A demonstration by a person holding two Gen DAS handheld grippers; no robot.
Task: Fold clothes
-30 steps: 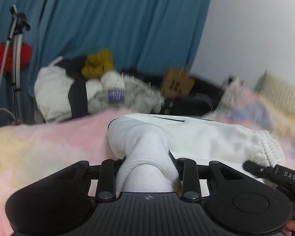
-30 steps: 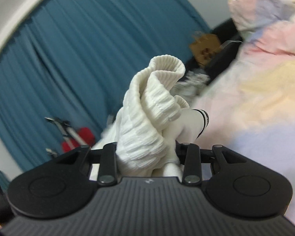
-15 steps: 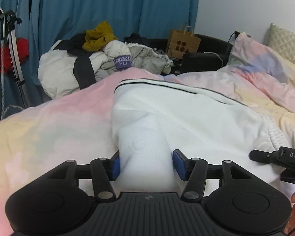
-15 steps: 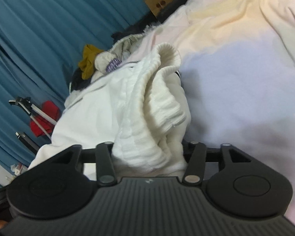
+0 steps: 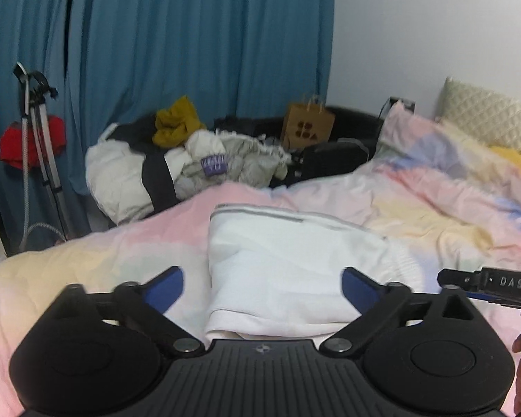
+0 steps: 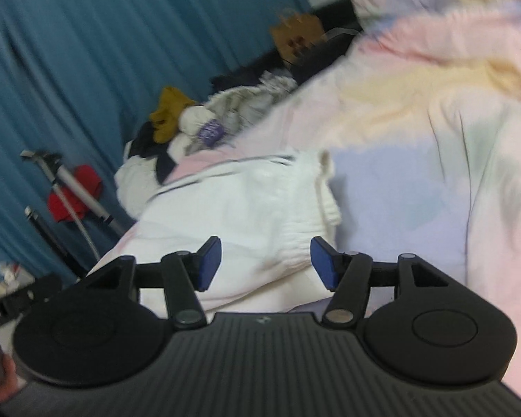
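Both grippers spread wide, holding nothing, over a white garment on the bed

Left gripper (image 5: 262, 286) and right gripper (image 6: 262, 262) hover at the garment (image 5: 288, 264), folded flat on the duvet (image 5: 416, 208); looks soft, light, limp, so pinch doubled edges or ribbed hem (image 6: 324, 191); clothes pile (image 5: 177, 163) beyond

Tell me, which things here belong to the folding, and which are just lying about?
Part of the job:
- folded white fabric garment
- left tongs, open
- right tongs, open
- pastel patterned duvet under the garment

Lying about:
- heap of white and mustard clothes
- brown paper bag
- blue curtain
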